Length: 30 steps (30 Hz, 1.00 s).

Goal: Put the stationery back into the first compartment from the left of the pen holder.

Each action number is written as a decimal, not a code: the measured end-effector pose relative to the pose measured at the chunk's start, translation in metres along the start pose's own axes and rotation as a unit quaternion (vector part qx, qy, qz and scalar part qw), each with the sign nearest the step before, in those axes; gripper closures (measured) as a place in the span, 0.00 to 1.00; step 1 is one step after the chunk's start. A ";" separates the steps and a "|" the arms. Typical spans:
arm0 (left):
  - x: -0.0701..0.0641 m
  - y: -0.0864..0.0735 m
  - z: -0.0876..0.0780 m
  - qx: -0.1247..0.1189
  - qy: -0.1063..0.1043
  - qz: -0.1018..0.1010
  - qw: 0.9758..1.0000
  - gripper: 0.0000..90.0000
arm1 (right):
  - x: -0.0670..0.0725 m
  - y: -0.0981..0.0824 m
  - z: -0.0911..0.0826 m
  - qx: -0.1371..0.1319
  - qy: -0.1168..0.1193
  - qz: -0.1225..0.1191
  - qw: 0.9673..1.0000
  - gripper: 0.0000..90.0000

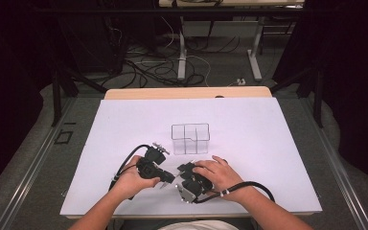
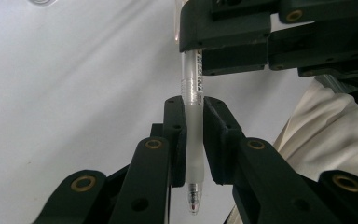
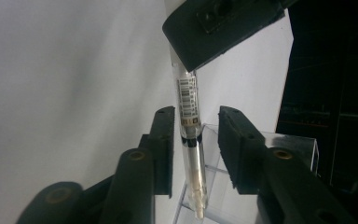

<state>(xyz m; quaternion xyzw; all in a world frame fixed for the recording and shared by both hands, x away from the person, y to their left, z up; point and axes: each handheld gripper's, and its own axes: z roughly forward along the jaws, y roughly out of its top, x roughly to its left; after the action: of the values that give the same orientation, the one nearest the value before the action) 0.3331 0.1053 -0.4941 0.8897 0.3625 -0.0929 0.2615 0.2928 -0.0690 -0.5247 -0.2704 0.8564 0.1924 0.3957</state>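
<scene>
The left gripper is clamping a clear pen at its frosted grip, tip pointing toward six o'clock in the left gripper view. The right gripper is standing wide around the barrel, jaws apart, not touching. The pen's long axis is running between both grippers, with the clear organizer lying at twelve o'clock.

Left hand-held gripper clamped, right parted.
</scene>
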 end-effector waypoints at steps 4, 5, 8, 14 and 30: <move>-0.001 0.001 0.001 0.000 -0.001 0.001 1.000 0.89 | 0.002 0.002 0.001 0.005 0.003 -0.006 1.000 0.80; -0.001 0.001 0.001 0.001 -0.001 0.005 1.000 0.89 | 0.002 0.002 0.001 0.007 0.007 -0.005 1.000 0.81; 0.000 0.001 0.001 0.001 -0.001 0.005 1.000 0.89 | 0.003 0.003 0.001 0.007 0.018 -0.010 1.000 0.85; -0.001 0.001 0.002 0.001 -0.002 0.000 1.000 0.89 | 0.004 0.004 0.002 0.010 0.020 -0.025 0.999 0.88; 0.002 0.000 0.001 -0.016 -0.012 -0.011 1.000 0.86 | 0.004 0.003 0.002 0.015 0.020 -0.024 0.999 0.89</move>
<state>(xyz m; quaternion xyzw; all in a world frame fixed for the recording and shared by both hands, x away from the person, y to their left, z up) 0.3345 0.1057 -0.4958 0.8800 0.3709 -0.1003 0.2792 0.2895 -0.0666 -0.5284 -0.2885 0.8600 0.1649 0.3873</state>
